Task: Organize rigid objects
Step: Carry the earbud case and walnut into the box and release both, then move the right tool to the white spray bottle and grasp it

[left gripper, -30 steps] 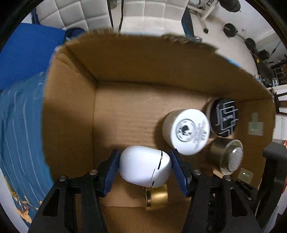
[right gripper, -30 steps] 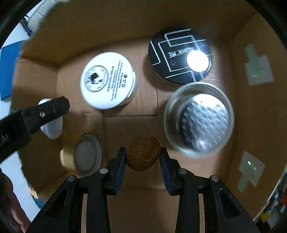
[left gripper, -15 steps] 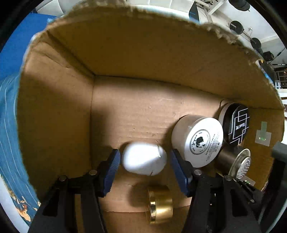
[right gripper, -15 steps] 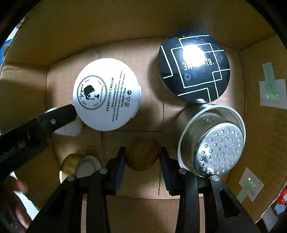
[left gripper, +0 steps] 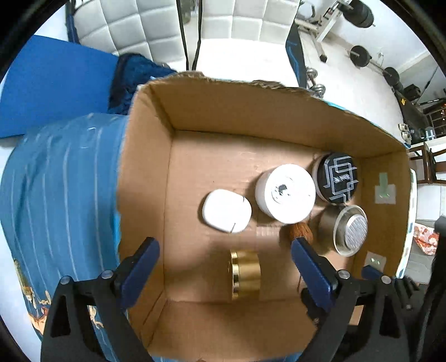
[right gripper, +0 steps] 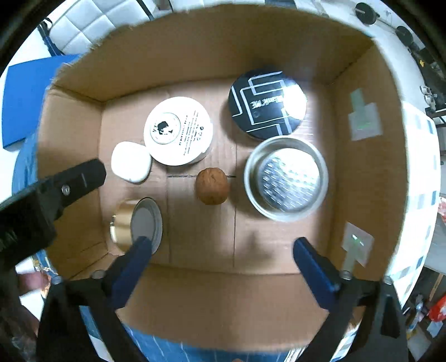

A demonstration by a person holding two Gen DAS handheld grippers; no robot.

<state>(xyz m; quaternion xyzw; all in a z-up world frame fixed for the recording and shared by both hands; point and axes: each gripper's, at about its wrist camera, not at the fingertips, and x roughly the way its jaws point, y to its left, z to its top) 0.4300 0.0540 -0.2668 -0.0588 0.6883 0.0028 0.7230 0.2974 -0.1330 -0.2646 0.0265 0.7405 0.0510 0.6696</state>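
A cardboard box (left gripper: 145,178) (right gripper: 362,178) holds several small items on its floor. The white rounded case (left gripper: 226,210) (right gripper: 130,161) lies free, below my left gripper (left gripper: 224,245), whose jaws are opening wide with nothing between them. The brown walnut (right gripper: 211,185) (left gripper: 300,231) rests on the floor under my right gripper (right gripper: 220,245), whose jaws are also opening and empty. Beside them stand a white cream jar (left gripper: 285,193) (right gripper: 177,130), a black round tin (left gripper: 338,178) (right gripper: 267,101), a steel filter basket (left gripper: 348,229) (right gripper: 285,178) and a gold lid (left gripper: 246,274) (right gripper: 136,222) on its side.
The box sits on a blue striped cloth (left gripper: 55,195). A blue mat (left gripper: 50,80) and a white padded surface (left gripper: 125,25) lie beyond it. Gym weights (left gripper: 359,53) are on the floor at the far right. The left gripper's arm (right gripper: 55,189) crosses the right wrist view.
Both grippers let go, the left of the white case and the right of the walnut, and opened wide. Both rose away from the box floor, so the items look smaller.
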